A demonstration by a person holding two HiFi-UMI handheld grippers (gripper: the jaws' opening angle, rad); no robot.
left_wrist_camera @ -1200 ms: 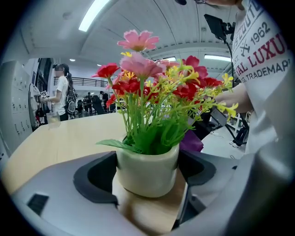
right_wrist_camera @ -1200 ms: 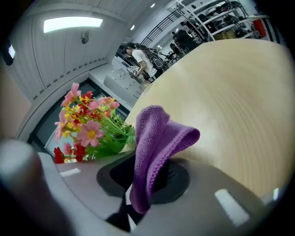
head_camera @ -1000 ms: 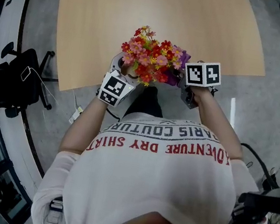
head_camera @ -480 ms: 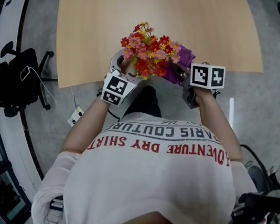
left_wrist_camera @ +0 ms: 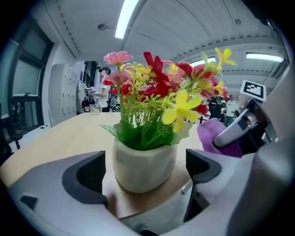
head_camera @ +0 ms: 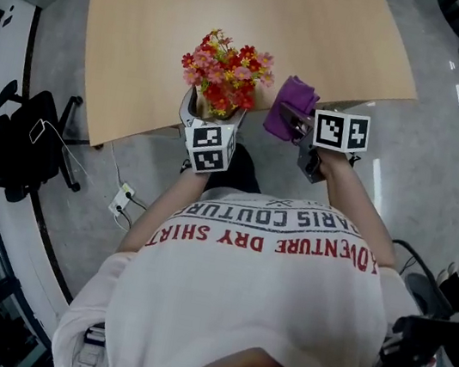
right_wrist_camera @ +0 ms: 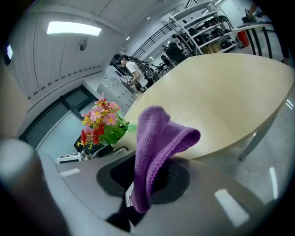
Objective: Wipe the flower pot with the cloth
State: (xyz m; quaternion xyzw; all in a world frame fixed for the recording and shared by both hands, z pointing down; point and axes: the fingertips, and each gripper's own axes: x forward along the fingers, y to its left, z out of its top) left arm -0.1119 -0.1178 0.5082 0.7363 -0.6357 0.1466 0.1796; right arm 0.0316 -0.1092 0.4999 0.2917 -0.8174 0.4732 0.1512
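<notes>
left gripper [left_wrist_camera: 144, 179]: jaws just opened wide, released | flower pot [left_wrist_camera: 144, 161]: between those jaws, untouched, standing on the table [head_camera: 325, 29] edge, likely left to rest there | right gripper [right_wrist_camera: 147, 177]: clenched on purple cloth [right_wrist_camera: 159, 138], beside the pot, probably keeping the wiping fold ready

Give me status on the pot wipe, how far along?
Done: flower pot stands upright on the table, near its edge; nothing shows whether it's been wiped. In hand: right gripper clamps the purple cloth, apart from the pot; left gripper has just been opening its jaws, pot between them, pads clear. Left: any further wiping; cloth not yet put down.
</notes>
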